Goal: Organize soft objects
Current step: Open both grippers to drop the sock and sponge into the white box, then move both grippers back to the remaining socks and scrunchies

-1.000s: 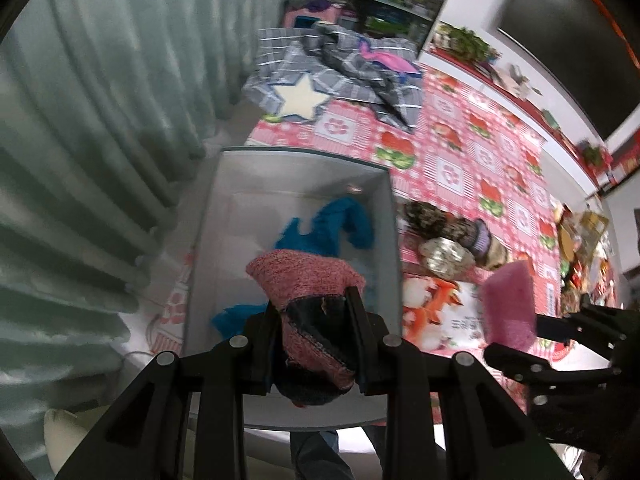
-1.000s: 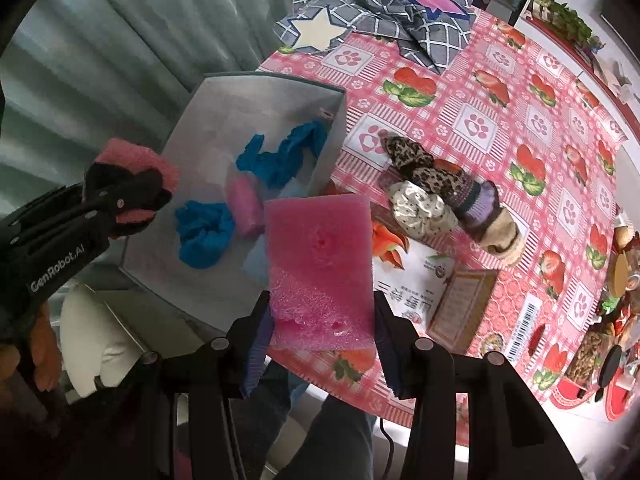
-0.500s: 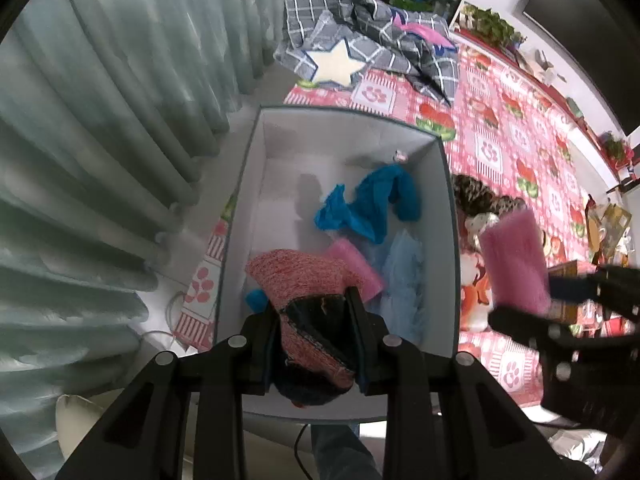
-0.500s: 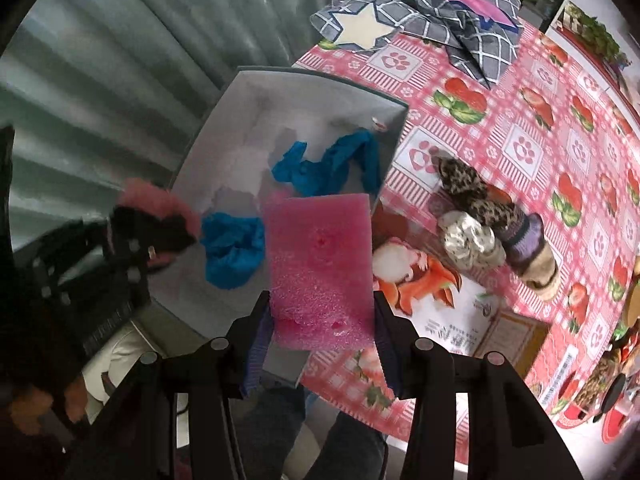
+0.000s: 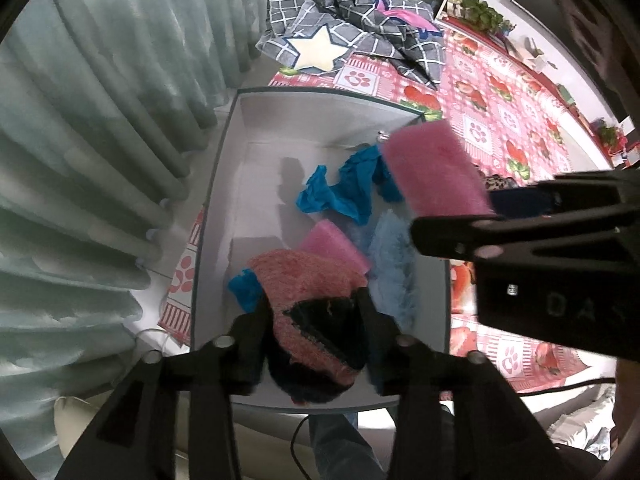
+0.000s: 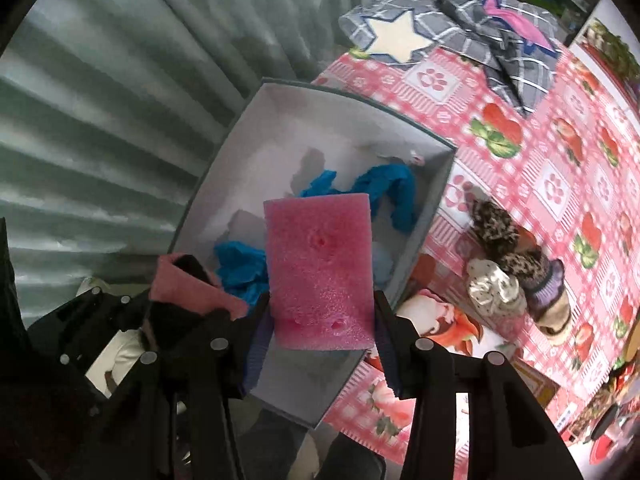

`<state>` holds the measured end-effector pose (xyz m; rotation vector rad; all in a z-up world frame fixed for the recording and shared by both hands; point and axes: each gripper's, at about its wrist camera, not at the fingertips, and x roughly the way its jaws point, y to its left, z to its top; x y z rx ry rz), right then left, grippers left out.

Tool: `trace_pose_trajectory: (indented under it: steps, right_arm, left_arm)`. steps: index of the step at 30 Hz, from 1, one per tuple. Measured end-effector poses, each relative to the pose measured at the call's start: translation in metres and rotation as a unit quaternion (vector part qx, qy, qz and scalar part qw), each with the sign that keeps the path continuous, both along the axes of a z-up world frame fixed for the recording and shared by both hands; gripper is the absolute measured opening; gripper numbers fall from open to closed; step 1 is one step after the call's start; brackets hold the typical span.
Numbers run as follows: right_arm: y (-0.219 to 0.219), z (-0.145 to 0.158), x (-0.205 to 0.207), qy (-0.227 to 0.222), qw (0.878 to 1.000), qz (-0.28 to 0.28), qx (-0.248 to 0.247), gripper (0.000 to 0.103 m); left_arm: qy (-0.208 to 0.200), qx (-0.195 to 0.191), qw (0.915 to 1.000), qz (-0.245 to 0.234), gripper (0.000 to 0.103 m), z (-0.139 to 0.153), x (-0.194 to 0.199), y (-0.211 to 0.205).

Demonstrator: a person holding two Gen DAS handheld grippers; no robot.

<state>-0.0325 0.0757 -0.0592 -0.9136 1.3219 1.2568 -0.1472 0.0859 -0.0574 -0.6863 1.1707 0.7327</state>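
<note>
Roughly halfway, by the look of it. Already in the grey box (image 5: 224,184): blue cloths (image 5: 340,192), a pink sponge (image 5: 332,242). Left claw (image 5: 312,332) just been opening, pink-and-black sock (image 5: 308,292) loose between the jaws over the box. Right claw (image 6: 320,320) clamped on pink foam (image 6: 320,268). Leftover socks (image 6: 516,272) on the surface, 3 o'clock of the box.

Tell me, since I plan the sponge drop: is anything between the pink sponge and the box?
Nothing visible. The pink sponge, in the right gripper, hangs over the open box; only cloths lie on the floor inside.
</note>
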Motion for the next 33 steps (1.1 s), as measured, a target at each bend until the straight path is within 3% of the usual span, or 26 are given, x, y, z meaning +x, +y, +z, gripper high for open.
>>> trace_pose_trajectory:
  steps: [2,3,5,6,9,11,22,33]
  right_arm:
    - [0.002,0.0,-0.001,0.001,1.0,0.004,-0.001,0.05]
    - [0.002,0.001,0.0,0.004,1.0,0.004,-0.001,0.053]
    - [0.002,0.001,0.002,0.011,1.0,0.0,0.0,0.089]
    - [0.002,0.001,0.002,0.012,1.0,-0.002,0.002,0.092]
    - [0.001,0.0,0.005,0.014,1.0,-0.006,-0.007,0.092]
    - [-0.001,0.0,0.008,0.012,1.0,-0.012,-0.01,0.092]
    - [-0.024,0.026,0.053,0.031,0.996,-0.078,0.011,0.092]
    - [-0.095,0.054,0.149,0.085,0.973,-0.214,0.025,0.092]
  left_arm:
    - [-0.008,-0.003,1.0,-0.002,0.072,0.002,0.0,-0.001]
    - [-0.011,-0.003,0.9999,-0.002,0.077,0.003,-0.001,-0.002]
    - [-0.012,-0.002,0.9999,-0.004,0.083,0.004,0.0,-0.003]
    - [-0.01,-0.002,0.9999,-0.005,0.083,0.004,0.001,-0.004]
    - [0.002,-0.006,0.9999,-0.009,0.092,0.0,0.003,-0.007]
    - [0.002,-0.008,0.9999,-0.006,0.103,-0.001,0.004,-0.008]
    - [-0.01,-0.015,0.9996,-0.022,0.103,0.014,0.022,-0.01]
    - [-0.019,-0.023,0.9961,-0.083,0.103,0.027,0.082,-0.026]
